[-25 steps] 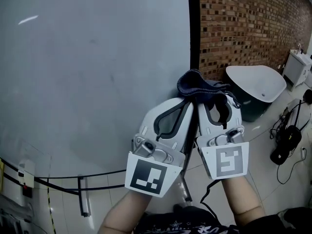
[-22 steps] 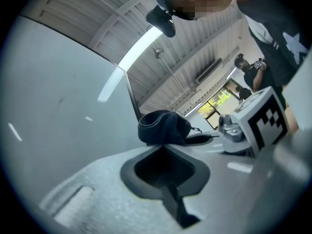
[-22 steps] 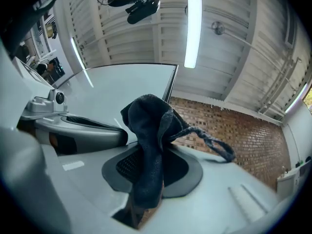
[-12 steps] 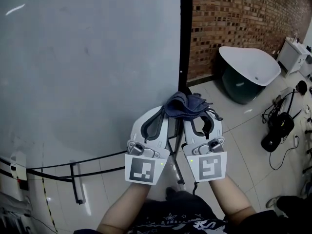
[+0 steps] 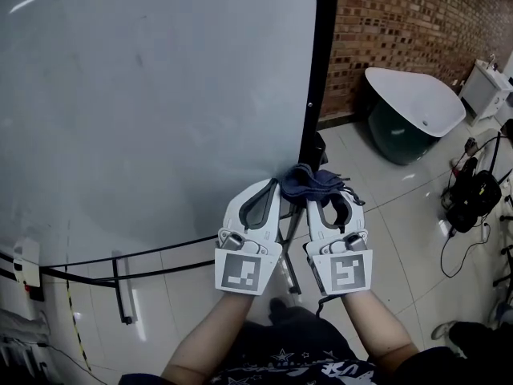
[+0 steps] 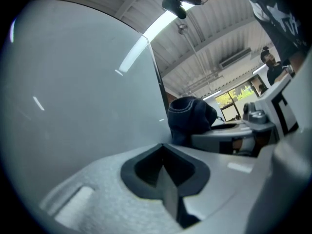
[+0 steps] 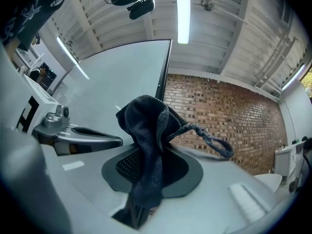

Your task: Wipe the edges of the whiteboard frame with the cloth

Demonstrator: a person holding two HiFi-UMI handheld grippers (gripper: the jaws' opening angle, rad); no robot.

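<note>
The whiteboard (image 5: 160, 95) fills the left of the head view, and its black right frame edge (image 5: 321, 79) runs down to the cloth. The dark blue cloth (image 5: 309, 181) is bunched against the lower part of that edge. My right gripper (image 5: 330, 192) is shut on the cloth (image 7: 146, 130), which stands up out of its jaws with a loop hanging to the right. My left gripper (image 5: 271, 189) sits close beside it, shut, and nothing shows between its jaws (image 6: 165, 152). In the left gripper view the cloth (image 6: 190, 118) lies just beyond that gripper's tip, by the frame edge (image 6: 157, 77).
A brick wall (image 5: 417, 22) stands to the right of the board. Below the wall a white tub (image 5: 417, 107) sits on the tiled floor. Black cables and a device (image 5: 469, 199) lie at far right. The board's black stand bars (image 5: 120, 287) run along the lower left.
Both grippers have moved down the board's right frame edge with the cloth, from mid height to near its lower end. They stay side by side, and the grip on the cloth is unchanged.
</note>
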